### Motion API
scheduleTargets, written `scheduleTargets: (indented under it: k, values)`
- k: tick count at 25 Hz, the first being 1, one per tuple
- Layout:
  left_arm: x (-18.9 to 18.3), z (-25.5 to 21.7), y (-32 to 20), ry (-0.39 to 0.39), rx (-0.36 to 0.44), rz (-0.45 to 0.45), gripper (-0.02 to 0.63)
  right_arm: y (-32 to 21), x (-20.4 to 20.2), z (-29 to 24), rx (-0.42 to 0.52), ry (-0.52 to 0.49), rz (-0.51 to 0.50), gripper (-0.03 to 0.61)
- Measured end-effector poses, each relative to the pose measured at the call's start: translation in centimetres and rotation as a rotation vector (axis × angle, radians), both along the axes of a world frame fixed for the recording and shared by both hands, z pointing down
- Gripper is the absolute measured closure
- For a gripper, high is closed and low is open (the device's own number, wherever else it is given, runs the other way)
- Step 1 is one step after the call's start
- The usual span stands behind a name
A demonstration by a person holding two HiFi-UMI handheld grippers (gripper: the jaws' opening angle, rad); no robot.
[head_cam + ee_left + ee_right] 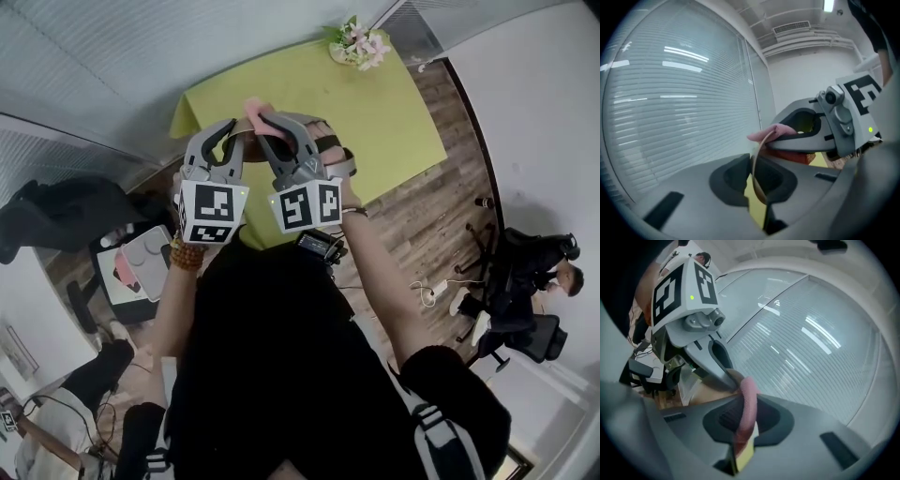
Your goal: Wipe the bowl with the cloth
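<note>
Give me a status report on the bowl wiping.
Left gripper shut on bowl rim. Right gripper shut on pink cloth beside it. Both above green table; nothing in the way.

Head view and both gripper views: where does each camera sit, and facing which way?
Head view: on the head, facing steeply down at left gripper, right gripper, green table; arms, torso show.
Left gripper view: along its jaws, shut on bowl, toward blinds.
Right gripper view: along its jaws, shut on pink cloth, toward blinds.
Shared: each gripper view shows the other gripper.
</note>
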State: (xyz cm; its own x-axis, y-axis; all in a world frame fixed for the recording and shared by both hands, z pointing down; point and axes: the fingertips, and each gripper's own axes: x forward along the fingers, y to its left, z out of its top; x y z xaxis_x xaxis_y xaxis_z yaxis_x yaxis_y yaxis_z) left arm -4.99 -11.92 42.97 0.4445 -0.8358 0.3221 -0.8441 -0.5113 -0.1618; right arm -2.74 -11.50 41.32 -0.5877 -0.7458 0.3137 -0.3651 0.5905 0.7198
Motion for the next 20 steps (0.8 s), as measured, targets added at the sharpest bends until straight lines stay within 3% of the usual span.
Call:
scheduleTargets:
  k: [3, 10, 13, 16, 17, 18, 20]
  values:
    - [0.5, -3.3, 0.1, 0.108, 0.082, -0.008, 0.577, 0.0, 0.9, -2.5, 0.077, -0.086, 0.043, 0.548]
    - [0.5, -7.4, 1.6, 0.409, 0.143, -0.035, 0.557, 1.3, 2.8, -6.4, 0.083, -0.329, 0.14, 0.545]
    - [0.3, -7.9, 1.5, 0.646, 0.099, -0.041, 0.557, 1.3, 4.4, -7.0, 0.043, -0.438, 0.186, 0.549]
    - [0.2, -7.8, 1.6, 0.936, 0.017, -0.024, 0.54, 1.4, 5.6, -8.4, -0.044, -0.736, 0.227, 0.551]
    - [0.0, -7.7, 1.7, 0.992, 0.001, -0.015, 0.537, 1.4, 5.6, -8.6, -0.07, -0.784, 0.222, 0.551]
    - [0.1, -7.4, 1.6, 1.005, -0.011, 0.0, 0.534, 1.4, 5.7, -8.5, -0.091, -0.788, 0.217, 0.548]
    - [0.9, -6.4, 1.5, 0.896, -0.029, 0.054, 0.529, 1.1, 6.1, -7.3, -0.098, -0.674, 0.219, 0.549]
